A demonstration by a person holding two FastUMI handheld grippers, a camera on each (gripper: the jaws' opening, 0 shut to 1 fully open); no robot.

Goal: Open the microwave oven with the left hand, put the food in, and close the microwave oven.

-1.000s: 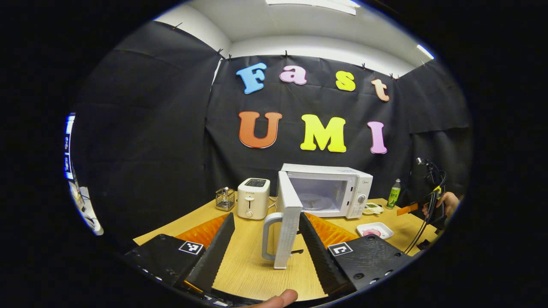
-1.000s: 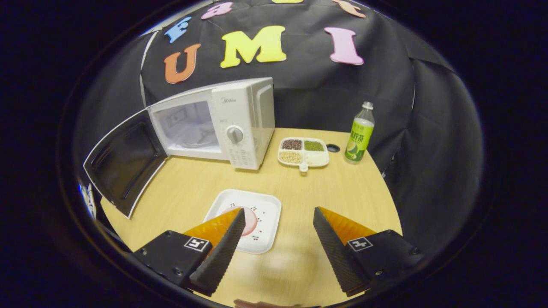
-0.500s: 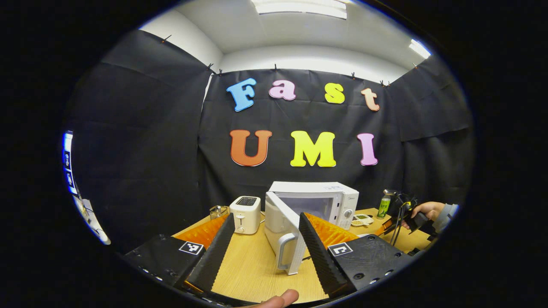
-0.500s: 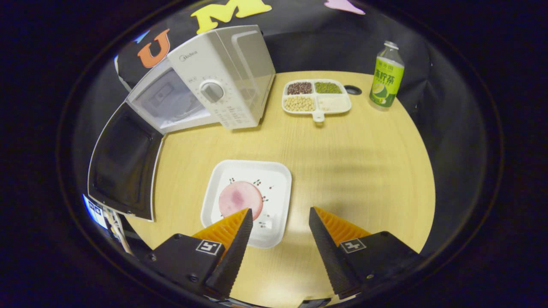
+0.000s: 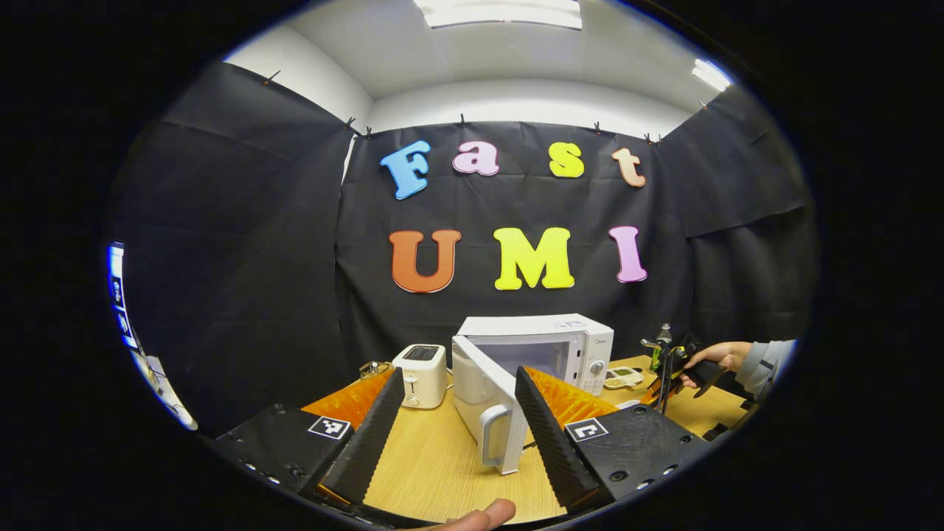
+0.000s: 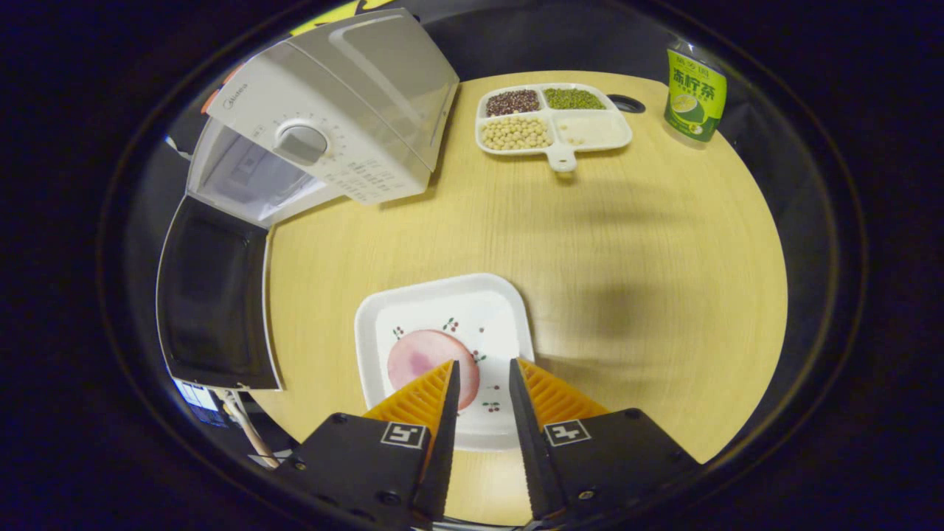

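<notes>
While the microwave (image 5: 549,346) sits on the wooden table (image 5: 435,464) with its door (image 5: 487,402) swung wide open, the left gripper (image 5: 459,380) hangs back from it with its fingers spread far apart and nothing in them. From that gripper's view, a white toaster (image 5: 420,375) stands at about ten o'clock, and the door's handle (image 5: 490,435) sits between the two fingers, not touching them. Far off at three o'clock, a hand (image 5: 712,358) holds the other tool. In the right gripper view, the open door (image 6: 214,295) is at nine o'clock and the microwave (image 6: 339,125) at eleven. A tray of beans (image 6: 553,125) is at one o'clock, with a green bottle (image 6: 695,85) beside it. The right gripper (image 6: 479,365) is low over the white plate (image 6: 442,302) with the pink food (image 6: 420,358). Its fingers are nearly together, but I cannot tell if they pinch the plate's near edge.
</notes>
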